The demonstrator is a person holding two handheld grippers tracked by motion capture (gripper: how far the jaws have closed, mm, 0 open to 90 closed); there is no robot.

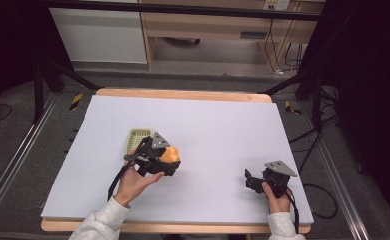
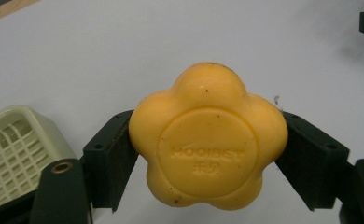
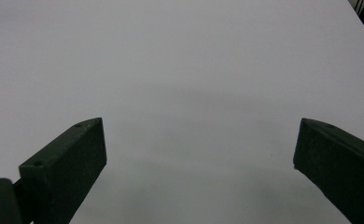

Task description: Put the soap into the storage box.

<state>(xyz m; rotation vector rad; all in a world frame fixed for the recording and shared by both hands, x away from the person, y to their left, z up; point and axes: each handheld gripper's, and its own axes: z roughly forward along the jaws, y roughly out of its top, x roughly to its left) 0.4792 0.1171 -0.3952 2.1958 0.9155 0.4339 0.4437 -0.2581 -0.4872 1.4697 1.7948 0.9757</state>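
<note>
Left gripper view is showing the orange flower-shaped soap pinched between the two black jaws of the left gripper, one pad pressing on each side of the bar, the stamped face turning toward the camera. The pale green slatted soap dish is sitting on the bench just beside the left jaw, low at the left edge of that view. From the high view, the left gripper is holding the soap just beside the dish, which is lying partly behind the tool.

The step in hand is looking like carrying the soap to the dish. To do it well, the grip is needing to stay firm, since the pads are bearing on rounded lobes and a bar like this is probably slipping easily. Bringing it over the slats, lowering it flat until it is resting, and only then spreading the jaws is probably the safest course.

The right gripper is waiting near the bench's right front, well apart, its jaws spread wide over bare surface in the right gripper view.
</note>
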